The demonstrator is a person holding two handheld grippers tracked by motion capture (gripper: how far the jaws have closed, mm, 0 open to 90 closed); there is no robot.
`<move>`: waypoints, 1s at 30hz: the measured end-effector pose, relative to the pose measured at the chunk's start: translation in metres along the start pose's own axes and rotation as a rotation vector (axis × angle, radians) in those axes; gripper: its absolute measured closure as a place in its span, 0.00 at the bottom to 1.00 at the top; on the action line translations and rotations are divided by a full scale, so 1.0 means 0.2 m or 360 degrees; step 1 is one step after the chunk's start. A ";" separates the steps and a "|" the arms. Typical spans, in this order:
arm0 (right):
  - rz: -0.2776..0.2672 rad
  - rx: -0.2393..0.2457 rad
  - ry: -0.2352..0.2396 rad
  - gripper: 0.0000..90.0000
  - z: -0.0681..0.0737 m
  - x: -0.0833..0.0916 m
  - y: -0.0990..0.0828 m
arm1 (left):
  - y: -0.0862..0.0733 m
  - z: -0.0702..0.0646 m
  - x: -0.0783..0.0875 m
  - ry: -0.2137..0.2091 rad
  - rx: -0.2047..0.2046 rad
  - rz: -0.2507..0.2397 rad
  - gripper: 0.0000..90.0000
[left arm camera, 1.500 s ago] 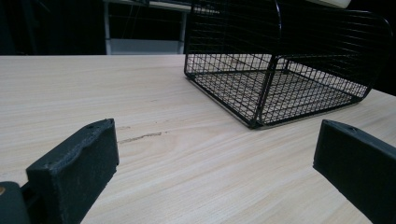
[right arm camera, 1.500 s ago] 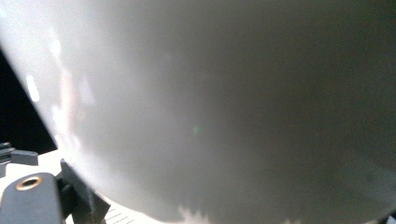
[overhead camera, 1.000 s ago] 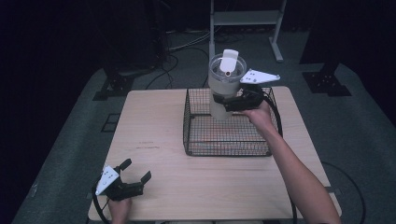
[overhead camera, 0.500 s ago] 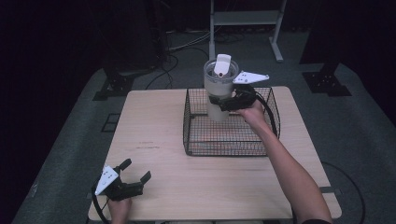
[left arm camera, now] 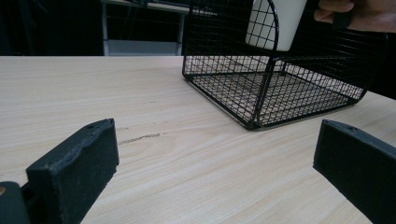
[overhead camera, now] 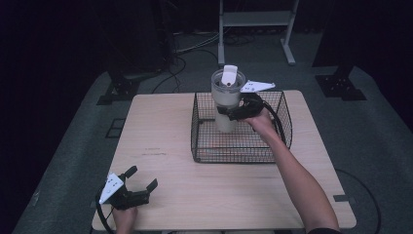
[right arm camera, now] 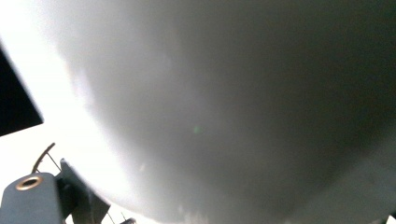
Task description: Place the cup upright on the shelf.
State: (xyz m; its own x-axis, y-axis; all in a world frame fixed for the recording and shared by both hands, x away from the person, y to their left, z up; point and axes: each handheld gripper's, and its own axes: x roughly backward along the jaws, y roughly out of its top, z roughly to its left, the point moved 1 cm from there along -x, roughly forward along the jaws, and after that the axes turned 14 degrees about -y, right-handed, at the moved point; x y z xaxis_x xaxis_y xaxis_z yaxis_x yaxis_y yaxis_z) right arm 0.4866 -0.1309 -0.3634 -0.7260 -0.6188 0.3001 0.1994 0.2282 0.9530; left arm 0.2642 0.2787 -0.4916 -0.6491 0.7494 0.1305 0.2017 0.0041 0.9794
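Tumbler (overhead camera: 227, 100), white with a flip-up lid, is hanging over the far left part of the wire basket (overhead camera: 242, 156), clamped at mid-body in my right claw (overhead camera: 233, 114); its foot is sitting below the rim but I cannot tell whether it is touching the mesh floor. I am judging the main risk as the foot catching the basket's 12 o'clock wall, tipping the tall body out of my grip. Open bench (overhead camera: 160, 126) is lying toward 9 o'clock. My left claw (overhead camera: 142, 181) is resting near the 7 o'clock corner, jaws apart, well clear.
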 end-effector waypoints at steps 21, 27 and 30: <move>0.0161 0.0050 0.0053 0.10 0.01 -0.11 -0.16 | 0.00 0.00 0.00 -0.0004 0.0004 -0.0009 0.00; 0.0185 0.0051 0.0053 0.10 0.01 -0.12 -0.18 | 0.00 0.00 0.00 -0.0005 0.0010 -0.0013 0.00; 0.0190 0.0057 0.0055 0.10 0.01 -0.13 -0.18 | 0.00 0.00 0.00 -0.0007 0.0012 -0.0016 0.00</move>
State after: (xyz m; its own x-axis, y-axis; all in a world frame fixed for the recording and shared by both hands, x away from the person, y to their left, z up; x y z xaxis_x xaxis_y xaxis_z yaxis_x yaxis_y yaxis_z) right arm 0.4969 -0.1223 -0.4056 -0.6752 -0.6109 0.4134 0.2592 0.3282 0.9083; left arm 0.2643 0.2790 -0.4916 -0.6476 0.7524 0.1202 0.2009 0.0164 0.9795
